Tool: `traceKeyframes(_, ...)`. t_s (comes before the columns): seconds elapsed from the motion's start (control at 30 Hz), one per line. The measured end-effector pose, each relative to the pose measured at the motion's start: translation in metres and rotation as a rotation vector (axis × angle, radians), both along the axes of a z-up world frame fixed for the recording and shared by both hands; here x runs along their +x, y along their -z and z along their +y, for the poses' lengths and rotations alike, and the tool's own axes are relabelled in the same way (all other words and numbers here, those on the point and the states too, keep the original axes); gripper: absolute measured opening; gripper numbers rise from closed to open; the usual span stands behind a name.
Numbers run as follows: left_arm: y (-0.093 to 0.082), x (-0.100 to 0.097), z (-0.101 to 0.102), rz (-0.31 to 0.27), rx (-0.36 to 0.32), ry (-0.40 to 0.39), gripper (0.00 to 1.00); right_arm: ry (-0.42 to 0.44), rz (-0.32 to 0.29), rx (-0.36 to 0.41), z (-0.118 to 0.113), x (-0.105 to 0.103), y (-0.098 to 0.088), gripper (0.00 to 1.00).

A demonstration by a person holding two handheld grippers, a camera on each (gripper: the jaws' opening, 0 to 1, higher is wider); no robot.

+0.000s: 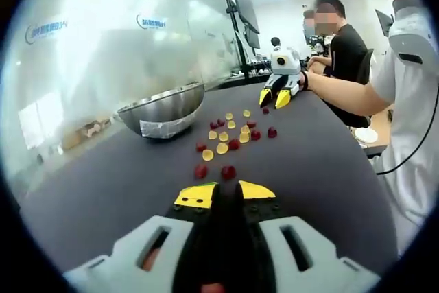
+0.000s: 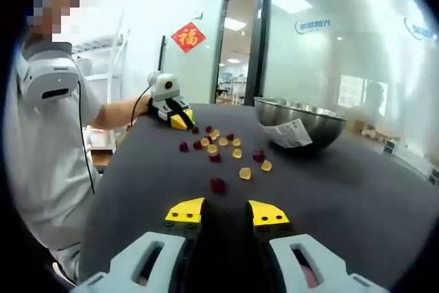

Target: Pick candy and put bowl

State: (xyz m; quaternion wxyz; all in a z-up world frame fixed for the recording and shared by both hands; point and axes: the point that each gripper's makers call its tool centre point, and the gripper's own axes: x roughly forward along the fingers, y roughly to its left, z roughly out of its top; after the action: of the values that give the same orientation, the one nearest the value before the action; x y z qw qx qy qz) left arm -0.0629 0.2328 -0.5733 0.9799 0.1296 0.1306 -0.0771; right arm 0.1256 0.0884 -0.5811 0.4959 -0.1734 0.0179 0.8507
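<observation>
Steel bowl (image 1: 163, 109) is the landmark: it sits on the dark tabletop (image 1: 103, 197), with red and yellow candies (image 1: 226, 138) scattered just beside it, none visibly inside. Left gripper (image 1: 224, 193) has jaws pressed nearly together, empty, tips near the closest red candy (image 1: 228, 171). Right gripper (image 2: 226, 212) has jaws slightly spread, empty, with a lone red candy (image 2: 218, 184) just ahead. Best move: open wider, straddle one candy, pinch gently, lift clear of the bowl's rim.

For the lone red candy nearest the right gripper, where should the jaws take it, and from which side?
Grip the red candy across its middle, coming straight down from above with the right gripper. It is small, rounded, lies flat on the dark table and stands apart from the yellow candy, leaving room for both jaws.
</observation>
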Motion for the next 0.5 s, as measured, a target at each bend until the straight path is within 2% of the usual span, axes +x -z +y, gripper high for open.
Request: traceKeyframes(0.5, -0.0002, -0.0011, 0.0014, -0.009, 0.004, 0.0, 0.08, -0.011, 0.0, 0.0, -0.0005, -0.0011, -0.0002, 0.16)
